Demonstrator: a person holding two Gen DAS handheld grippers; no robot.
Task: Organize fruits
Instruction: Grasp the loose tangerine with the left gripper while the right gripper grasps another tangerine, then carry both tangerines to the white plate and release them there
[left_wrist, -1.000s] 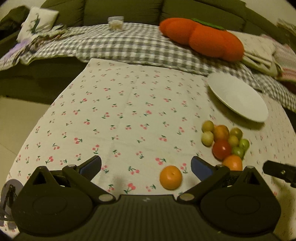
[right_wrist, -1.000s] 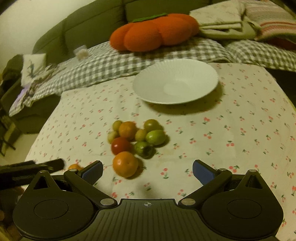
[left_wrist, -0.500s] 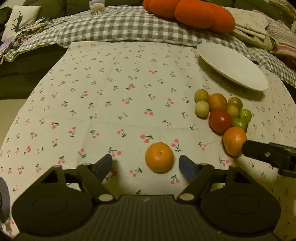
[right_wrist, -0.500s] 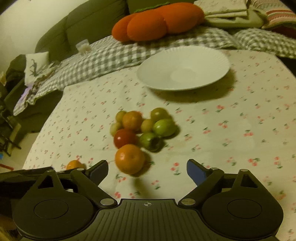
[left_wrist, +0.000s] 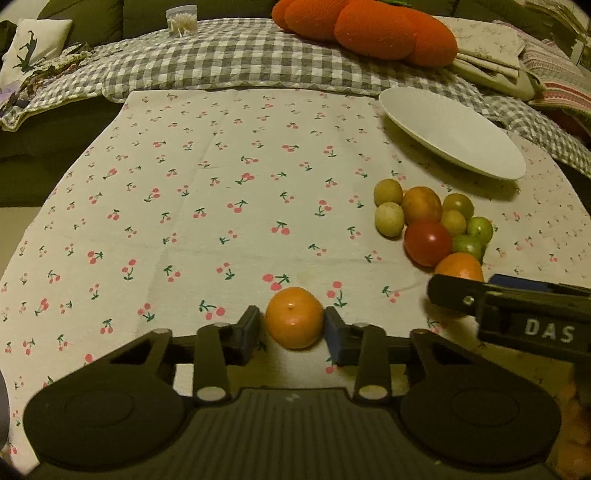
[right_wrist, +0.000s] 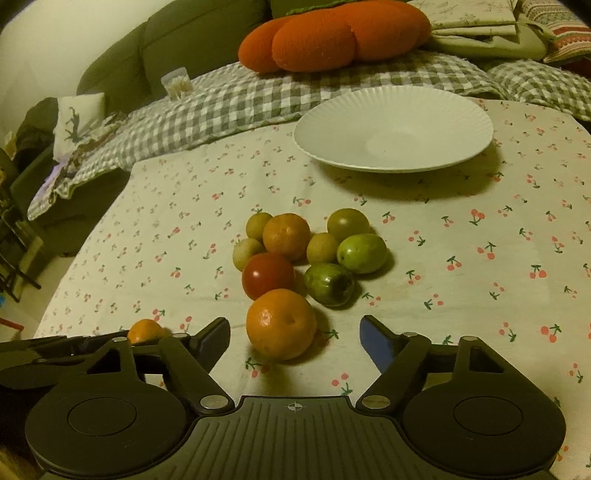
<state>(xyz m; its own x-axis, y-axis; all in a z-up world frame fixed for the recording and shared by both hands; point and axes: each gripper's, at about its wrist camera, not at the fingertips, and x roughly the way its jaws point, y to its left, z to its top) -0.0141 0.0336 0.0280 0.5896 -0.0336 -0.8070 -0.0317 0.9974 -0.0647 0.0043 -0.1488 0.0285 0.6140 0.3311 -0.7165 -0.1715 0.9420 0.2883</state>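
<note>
Lettering "DAS" on right gripper (left_wrist: 517, 314) beside orange (left_wrist: 460, 266)

A home living room, olive sofa (right_wrist: 192, 33) at the back, gingham blanket (left_wrist: 240, 62) spread over its seat, plump orange pumpkin cushion (right_wrist: 332, 33), printed throw pillow (left_wrist: 33, 44), folded linens (right_wrist: 476, 18), cherry-print tablecloth (left_wrist: 221, 206) up front

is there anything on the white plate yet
No fruit is on the white plate; its whole top shows bare in the right wrist view. What lies under it is hidden, apart from its shadow on the cherry tablecloth.
</note>
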